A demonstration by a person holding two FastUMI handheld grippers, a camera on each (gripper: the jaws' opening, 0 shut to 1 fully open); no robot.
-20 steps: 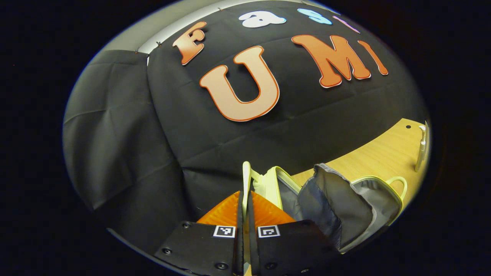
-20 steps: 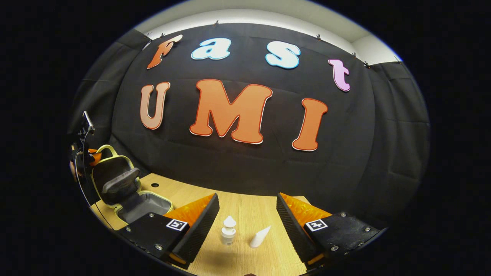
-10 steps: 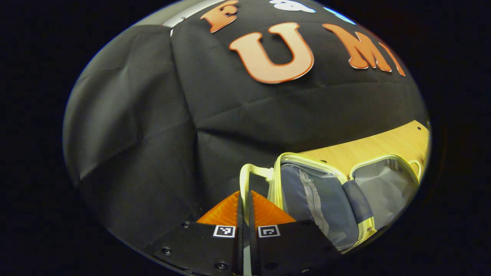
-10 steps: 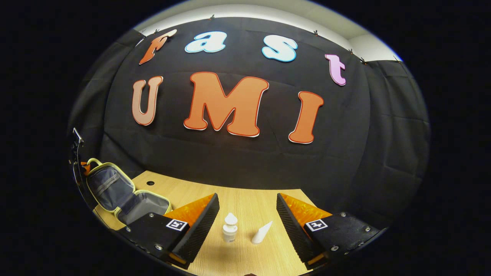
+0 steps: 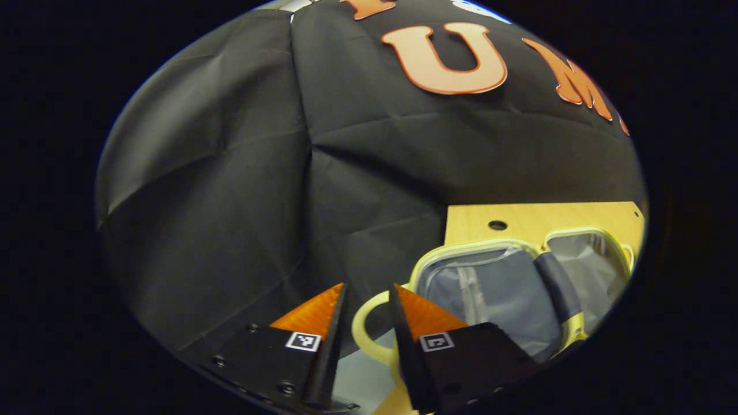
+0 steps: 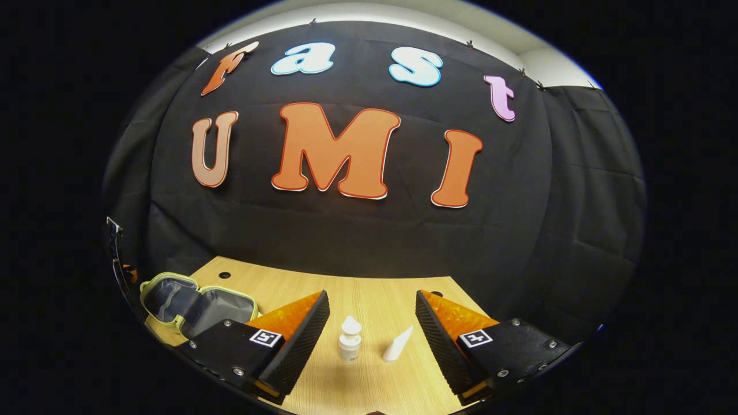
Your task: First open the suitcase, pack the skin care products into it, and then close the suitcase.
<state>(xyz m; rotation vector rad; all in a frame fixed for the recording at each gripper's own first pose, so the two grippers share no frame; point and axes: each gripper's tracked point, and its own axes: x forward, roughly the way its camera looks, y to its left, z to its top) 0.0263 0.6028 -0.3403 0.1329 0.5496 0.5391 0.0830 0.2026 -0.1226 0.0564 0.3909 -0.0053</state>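
Left tongs (image 5: 366,305) are spread a little, with the pale yellow handle (image 5: 369,334) of the suitcase (image 5: 496,288) looping through the gap between the fingers; neither finger appears to press on it, so the handle looks released rather than held. That fits a lid already swung fully back: the small suitcase lies flat open at the left end of the counter (image 5: 553,219), near its back edge, both grey-lined halves facing up and ready to receive things.

Right tongs (image 6: 372,314) are spread wide and hold nothing. They hover low over the front middle of the counter, framing the skin care products between their fingers: a small white bottle (image 6: 349,341) standing upright, and just beside it, apart, a white tube (image 6: 398,344) lying tilted. This stance suggests the right side is lined up to pick one of them next, probably the bottle, since it sits nearer the middle of the gap. Packing has not yet begun; the open case looks empty.
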